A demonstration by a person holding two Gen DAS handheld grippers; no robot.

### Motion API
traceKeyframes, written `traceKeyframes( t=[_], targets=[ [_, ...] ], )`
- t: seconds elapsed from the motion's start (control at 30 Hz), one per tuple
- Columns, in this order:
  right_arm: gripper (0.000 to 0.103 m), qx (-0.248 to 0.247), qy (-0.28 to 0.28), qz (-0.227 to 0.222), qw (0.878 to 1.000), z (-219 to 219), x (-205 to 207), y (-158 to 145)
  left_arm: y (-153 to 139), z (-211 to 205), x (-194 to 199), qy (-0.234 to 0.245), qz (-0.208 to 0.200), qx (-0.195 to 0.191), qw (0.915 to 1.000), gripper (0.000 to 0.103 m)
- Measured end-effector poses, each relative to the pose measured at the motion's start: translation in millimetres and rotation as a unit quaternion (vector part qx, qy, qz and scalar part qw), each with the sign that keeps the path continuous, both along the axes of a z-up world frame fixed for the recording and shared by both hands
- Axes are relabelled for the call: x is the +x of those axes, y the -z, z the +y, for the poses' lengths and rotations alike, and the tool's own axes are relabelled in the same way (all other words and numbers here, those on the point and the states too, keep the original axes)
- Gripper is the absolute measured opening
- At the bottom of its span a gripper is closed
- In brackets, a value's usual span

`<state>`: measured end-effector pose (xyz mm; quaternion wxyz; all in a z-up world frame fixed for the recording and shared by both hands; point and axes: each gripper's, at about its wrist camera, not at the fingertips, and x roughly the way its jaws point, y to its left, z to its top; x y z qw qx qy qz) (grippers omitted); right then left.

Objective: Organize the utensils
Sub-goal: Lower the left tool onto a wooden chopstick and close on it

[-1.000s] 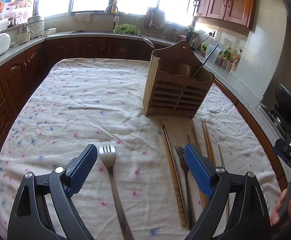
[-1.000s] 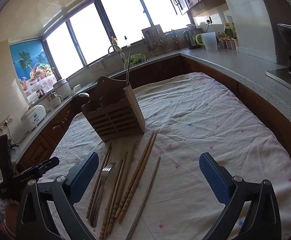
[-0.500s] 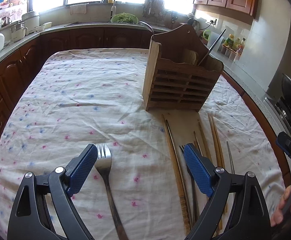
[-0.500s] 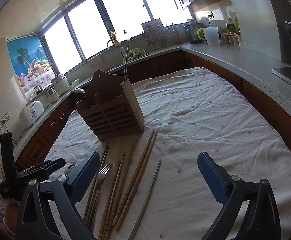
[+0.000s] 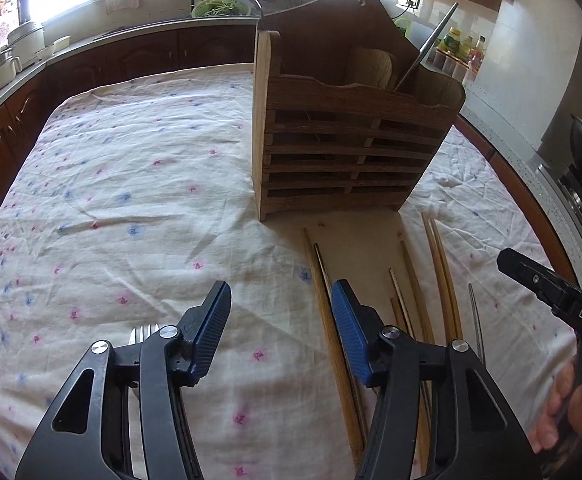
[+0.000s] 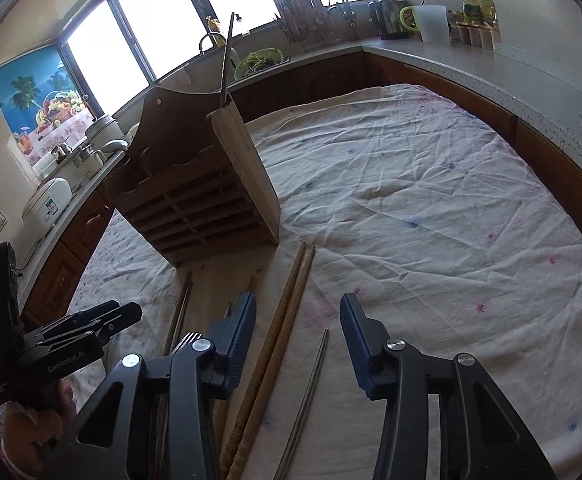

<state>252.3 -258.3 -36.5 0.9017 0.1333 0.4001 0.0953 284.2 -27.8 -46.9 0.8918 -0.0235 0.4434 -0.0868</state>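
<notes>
Left gripper: jaws partly apart, holding nothing, hovering over bare cloth on the table. A fork lies just left of its left finger, mostly hidden under it. Wooden chopsticks lie just right of its right finger.

Right gripper: jaws partly apart, holding nothing. Between its fingers lie 2 wooden chopsticks and a thin metal pair. A second fork shows beside its left finger.

The holder stands upright beyond the utensils, with 1 metal rod in it.
</notes>
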Motion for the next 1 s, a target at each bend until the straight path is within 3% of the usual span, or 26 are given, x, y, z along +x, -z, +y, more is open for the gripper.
traceKeyframes(
  t=[0.1, 0.63, 1.0],
  targets=[
    [0.033, -0.003, -0.002, 0.017, 1.000, 3, 15, 9, 7, -4, 10, 0.006, 0.013, 0.006, 0.9999, 0.043],
    [0.024, -0.020, -0.005, 0.053, 0.998, 13, 51, 38, 23, -9, 39, 0.027, 0.044, 0.007, 0.9986, 0.037],
    [0.015, -0.051, -0.016, 0.054, 0.997, 17, 57, 37, 24, -17, 40, 0.051, 0.040, 0.052, 0.9965, 0.033]
  ],
)
